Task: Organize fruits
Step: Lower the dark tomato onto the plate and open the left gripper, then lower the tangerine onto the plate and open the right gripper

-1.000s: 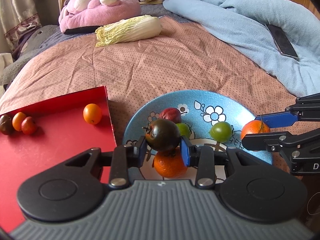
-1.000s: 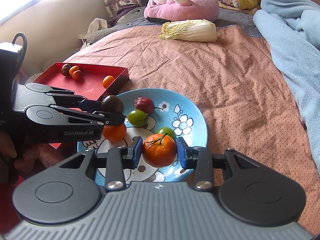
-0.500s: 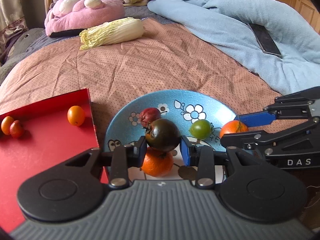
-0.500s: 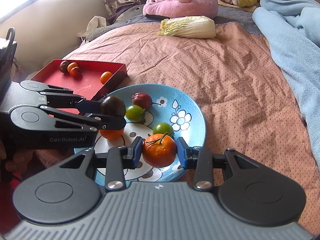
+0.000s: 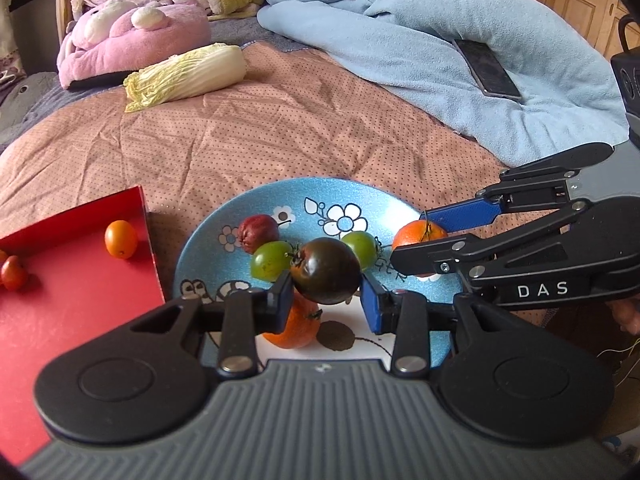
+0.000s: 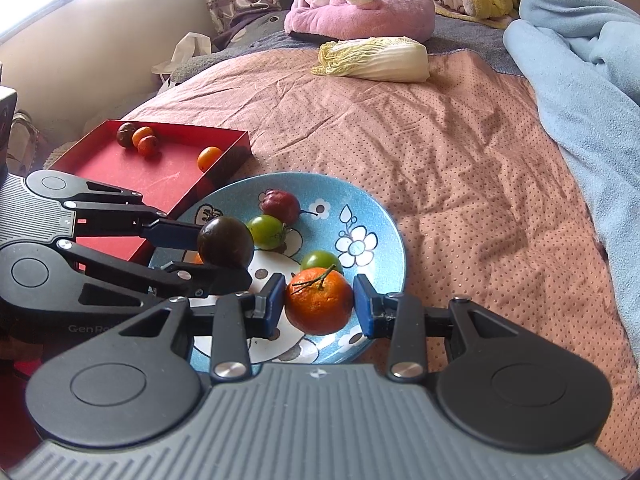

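Fruits held in both claws above the blue plate, ready to go somewhere.

Left wrist view: the left claw is clamped on a dark tomato, which sits right between its blue pads, above an orange on the blue plate. The red tray lies just beside the plate, with small tomatoes inside. I think this step is carrying, and next the dark tomato needs a gentle move over the tray, then a slow let-go. Right wrist view: the right claw is clamped on a tangerine, held over the plate's near edge. Two green tomatoes and a dark red fruit wait on the plate.
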`<act>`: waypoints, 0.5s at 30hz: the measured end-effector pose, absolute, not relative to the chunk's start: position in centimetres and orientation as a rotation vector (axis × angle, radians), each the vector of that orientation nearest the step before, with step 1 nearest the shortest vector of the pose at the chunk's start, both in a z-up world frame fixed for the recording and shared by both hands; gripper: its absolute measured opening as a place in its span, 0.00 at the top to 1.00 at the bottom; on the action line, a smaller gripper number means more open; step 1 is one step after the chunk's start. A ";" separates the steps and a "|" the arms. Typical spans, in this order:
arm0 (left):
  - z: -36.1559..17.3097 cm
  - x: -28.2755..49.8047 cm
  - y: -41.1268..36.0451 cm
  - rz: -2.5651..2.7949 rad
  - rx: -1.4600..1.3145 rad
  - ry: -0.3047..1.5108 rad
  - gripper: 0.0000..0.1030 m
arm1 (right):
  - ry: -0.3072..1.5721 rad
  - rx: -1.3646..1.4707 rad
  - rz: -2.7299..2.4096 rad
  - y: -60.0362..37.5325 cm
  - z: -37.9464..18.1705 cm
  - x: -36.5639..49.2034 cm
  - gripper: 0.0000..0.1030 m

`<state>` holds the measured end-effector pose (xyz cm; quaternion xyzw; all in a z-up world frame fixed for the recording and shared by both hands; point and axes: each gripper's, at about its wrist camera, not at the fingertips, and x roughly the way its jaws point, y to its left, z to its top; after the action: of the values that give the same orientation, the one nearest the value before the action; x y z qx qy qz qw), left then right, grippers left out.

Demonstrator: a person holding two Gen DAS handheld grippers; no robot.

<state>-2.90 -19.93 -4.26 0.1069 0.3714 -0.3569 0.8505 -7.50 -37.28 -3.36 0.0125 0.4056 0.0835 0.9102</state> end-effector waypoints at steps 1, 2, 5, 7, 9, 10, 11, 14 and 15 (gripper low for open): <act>-4.3 -2.9 -19.9 -0.747 0.228 0.781 0.62 | 0.836 0.024 0.174 -37.2 -3.3 -7.5 0.58; -4.2 -2.9 -19.9 -0.745 0.228 0.782 0.61 | 0.835 0.022 0.175 -37.2 -3.3 -7.5 0.58; -4.2 -2.7 -19.7 -0.740 0.213 0.790 0.58 | 0.828 0.022 0.173 -37.2 -3.0 -7.4 0.58; -4.0 -2.8 -19.5 -0.734 0.204 0.780 0.57 | 0.824 0.022 0.171 -37.3 -2.9 -7.4 0.58; -3.7 -2.8 -19.2 -0.725 0.192 0.770 0.53 | 0.821 0.024 0.167 -37.4 -2.8 -7.4 0.58; -3.6 -2.7 -19.1 -0.717 0.182 0.764 0.52 | 0.822 0.024 0.166 -37.5 -2.7 -7.3 0.58; -3.5 -2.6 -18.9 -0.712 0.174 0.763 0.52 | 0.822 0.025 0.166 -37.5 -2.7 -7.3 0.58; -3.4 -2.3 -18.6 -0.695 0.153 0.769 0.52 | 0.822 0.024 0.169 -37.4 -2.7 -7.3 0.58; -3.4 -2.3 -18.6 -0.691 0.152 0.767 0.52 | 0.822 0.022 0.172 -37.4 -2.7 -7.3 0.58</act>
<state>-2.34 -18.56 -3.40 0.0726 0.3664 -0.3300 0.8669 -7.34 -37.36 -2.69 0.0109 0.3989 0.0836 0.9131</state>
